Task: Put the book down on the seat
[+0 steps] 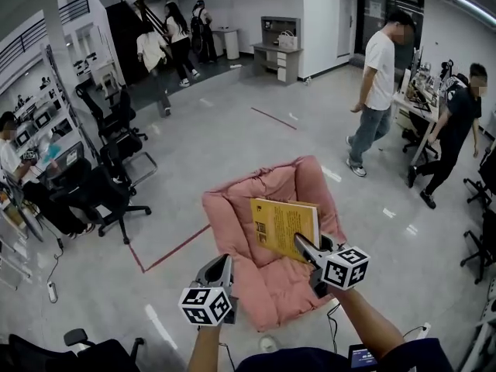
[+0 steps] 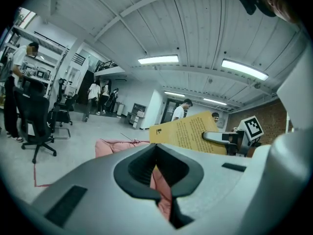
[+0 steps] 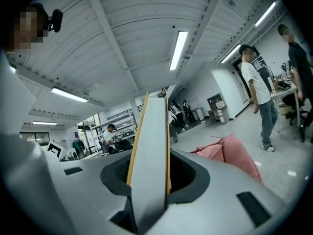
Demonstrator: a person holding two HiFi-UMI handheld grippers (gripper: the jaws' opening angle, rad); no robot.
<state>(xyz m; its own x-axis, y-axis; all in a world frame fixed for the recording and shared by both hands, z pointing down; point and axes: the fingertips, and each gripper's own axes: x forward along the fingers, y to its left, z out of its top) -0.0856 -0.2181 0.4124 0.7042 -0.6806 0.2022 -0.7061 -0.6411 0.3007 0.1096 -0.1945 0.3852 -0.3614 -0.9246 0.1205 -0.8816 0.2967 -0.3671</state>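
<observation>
Left gripper pinched shut, nothing held, hovering by front edge of seat. Right gripper clamped tight on near edge of yellow book. Only thin edge is gripped, so book could be swung loose, or bounced off sloped cushion if let go too high. Book is held tilted over middle of pink seat, seemingly not laid down yet, stretched away from right jaws toward backrest.

Book: cover print was too small to read; near edge lay hidden behind right claw. Seat: back cushion was partly covered by book, front corner by left claw. Office chair: cut by bottom edge.
</observation>
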